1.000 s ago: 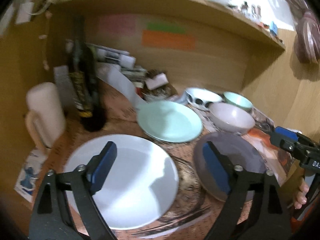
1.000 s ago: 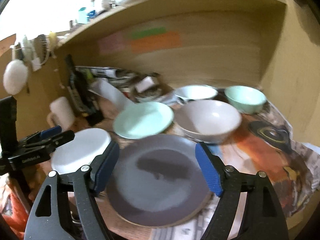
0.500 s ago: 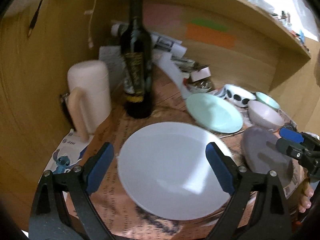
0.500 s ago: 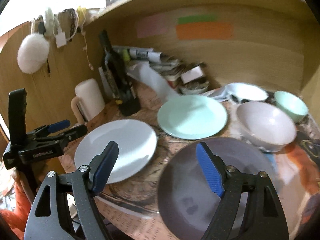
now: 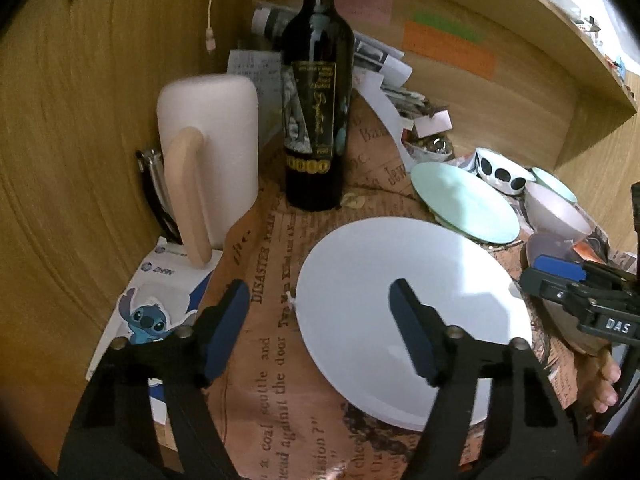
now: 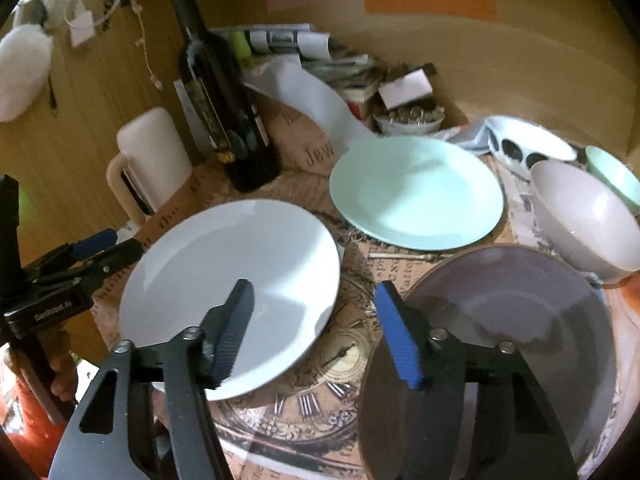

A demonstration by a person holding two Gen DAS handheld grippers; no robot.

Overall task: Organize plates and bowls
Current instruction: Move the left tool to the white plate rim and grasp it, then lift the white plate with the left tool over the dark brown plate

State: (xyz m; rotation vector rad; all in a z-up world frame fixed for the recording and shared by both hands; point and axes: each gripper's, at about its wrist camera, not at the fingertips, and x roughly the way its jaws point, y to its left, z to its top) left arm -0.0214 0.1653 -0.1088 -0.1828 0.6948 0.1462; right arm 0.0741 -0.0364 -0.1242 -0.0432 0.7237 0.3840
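Note:
A white plate [image 5: 404, 280] [image 6: 236, 272] lies at the front left. A mint plate [image 6: 416, 192] [image 5: 464, 204] lies behind it and a grey-purple plate [image 6: 516, 320] at the front right. A pale lilac bowl [image 6: 584, 216], a mint bowl [image 6: 616, 172] and a white black-spotted bowl [image 6: 532, 148] stand at the back right. My left gripper [image 5: 324, 332] is open and empty, straddling the white plate's left rim. My right gripper [image 6: 316, 328] is open and empty, over the gap between the white and grey-purple plates.
A dark wine bottle [image 5: 316, 120] and a white jug with a beige handle [image 5: 208, 160] stand at the back left by the wooden wall. Rolled papers and a cup of small items [image 6: 408, 116] clutter the back. Newspaper covers the table [image 5: 272, 364].
My left gripper has swung left, so its view now centres on the bottle, jug and white plate's left rim. My right gripper has also shifted left, toward the gap between the plates.

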